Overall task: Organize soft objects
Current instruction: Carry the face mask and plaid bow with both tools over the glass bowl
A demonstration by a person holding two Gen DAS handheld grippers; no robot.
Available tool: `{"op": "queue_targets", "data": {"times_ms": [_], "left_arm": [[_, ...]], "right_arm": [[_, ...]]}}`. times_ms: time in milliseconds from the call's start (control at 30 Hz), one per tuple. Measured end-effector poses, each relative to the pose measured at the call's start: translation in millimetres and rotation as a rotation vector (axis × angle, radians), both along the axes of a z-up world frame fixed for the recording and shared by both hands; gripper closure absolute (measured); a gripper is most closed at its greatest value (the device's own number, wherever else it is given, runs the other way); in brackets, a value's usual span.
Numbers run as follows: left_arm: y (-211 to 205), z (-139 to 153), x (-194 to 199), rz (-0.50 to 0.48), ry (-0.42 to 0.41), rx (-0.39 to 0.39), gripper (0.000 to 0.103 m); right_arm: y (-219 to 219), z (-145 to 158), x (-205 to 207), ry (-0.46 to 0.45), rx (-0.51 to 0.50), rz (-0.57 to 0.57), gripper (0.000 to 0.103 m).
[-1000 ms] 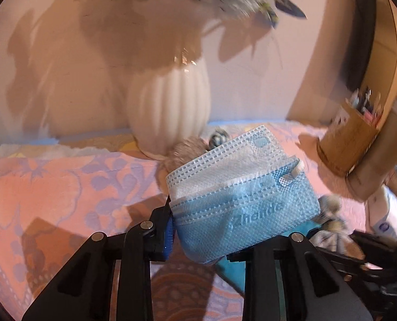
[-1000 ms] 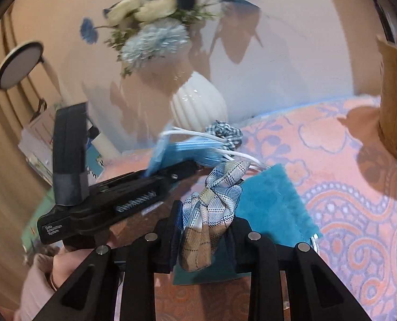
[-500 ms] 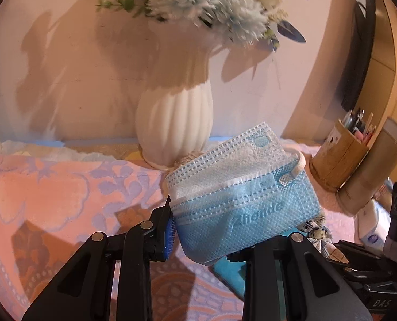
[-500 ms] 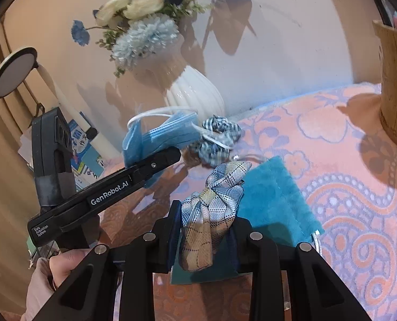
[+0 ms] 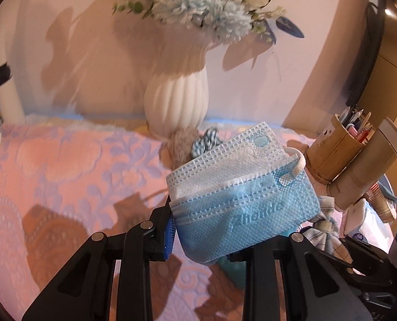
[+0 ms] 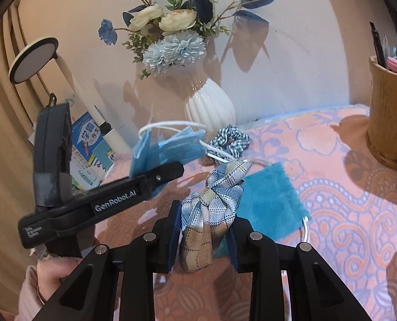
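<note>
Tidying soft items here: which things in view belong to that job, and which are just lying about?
Part of the job:
- blue face mask, clamped in the left gripper
- plaid scrunchie, clamped in the right gripper
- checked scrunchie on the cloth
- teal pouch

Just lying about:
- white vase with flowers
- wooden pen holder
- booklets
</note>
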State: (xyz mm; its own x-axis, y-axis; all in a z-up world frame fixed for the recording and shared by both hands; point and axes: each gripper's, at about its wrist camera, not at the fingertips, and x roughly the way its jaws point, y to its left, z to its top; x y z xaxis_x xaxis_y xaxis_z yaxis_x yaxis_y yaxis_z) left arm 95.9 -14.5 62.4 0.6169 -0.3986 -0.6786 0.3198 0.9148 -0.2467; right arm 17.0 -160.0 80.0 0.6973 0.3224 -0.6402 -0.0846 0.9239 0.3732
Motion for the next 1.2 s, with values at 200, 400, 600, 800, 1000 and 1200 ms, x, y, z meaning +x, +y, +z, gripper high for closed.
{"op": "queue_targets", "data": {"times_ms": [200, 400, 600, 800, 1000, 1200], "left_arm": [[-5, -6, -11, 0.063, 0.065, 0.053, 0.078], [-29, 8, -33, 0.045, 0.054, 0.11, 0.078], [-65, 25, -58, -0.041, 0.047, 0.058, 0.078], [-111, 37, -77, -0.127, 0.027, 0.066, 0.078], [-157, 46, -94, -0.224, 0.016, 0.066, 0.078], [-217, 61, -106, -0.336, -0.01, 0.058, 0.078]], "right_arm": [[-5, 12, -15, 0.036, -0.038, 0.013, 0.073], [-19, 25, -32, 0.065, -0.044, 0.004, 0.073], [-48, 49, -61, 0.043, -0.032, -0.039, 0.073], [-89, 69, -90, 0.021, -0.029, -0.113, 0.073], [-140, 86, -114, 0.006, -0.041, -0.208, 0.073], [-201, 113, -132, -0.033, -0.045, -0.315, 0.073]]}}
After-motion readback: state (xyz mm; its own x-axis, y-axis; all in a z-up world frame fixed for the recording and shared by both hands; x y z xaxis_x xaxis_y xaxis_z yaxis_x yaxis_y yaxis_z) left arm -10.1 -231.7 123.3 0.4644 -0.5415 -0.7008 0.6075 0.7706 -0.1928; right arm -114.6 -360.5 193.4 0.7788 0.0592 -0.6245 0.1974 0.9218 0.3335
